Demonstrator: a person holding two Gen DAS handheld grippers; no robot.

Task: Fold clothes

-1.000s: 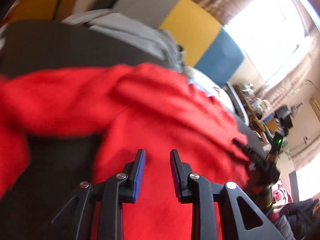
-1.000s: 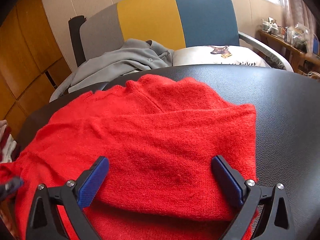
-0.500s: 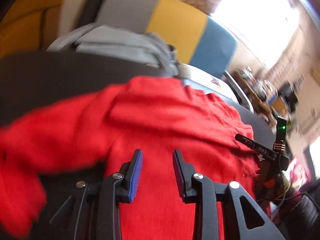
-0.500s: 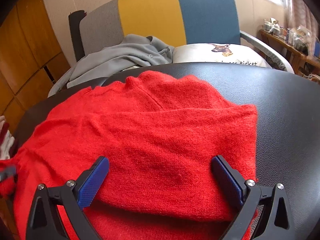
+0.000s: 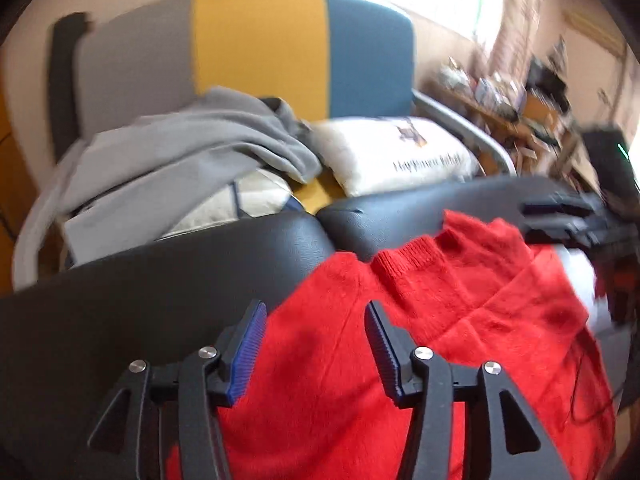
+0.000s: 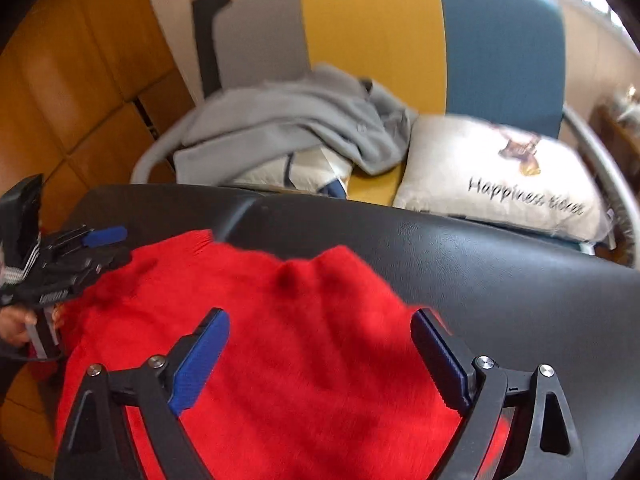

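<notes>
Red sweater lies partly folded on the black padded table, its collar toward the far edge. At its left side, the left gripper hovers half open, holding nothing; at its right, the right gripper hangs wide open and empty over the knit.

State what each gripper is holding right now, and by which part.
Nothing is held. The left gripper and the right gripper both hover open above the red sweater, which lies on the black table, with no cloth pinched between the fingers.
</notes>
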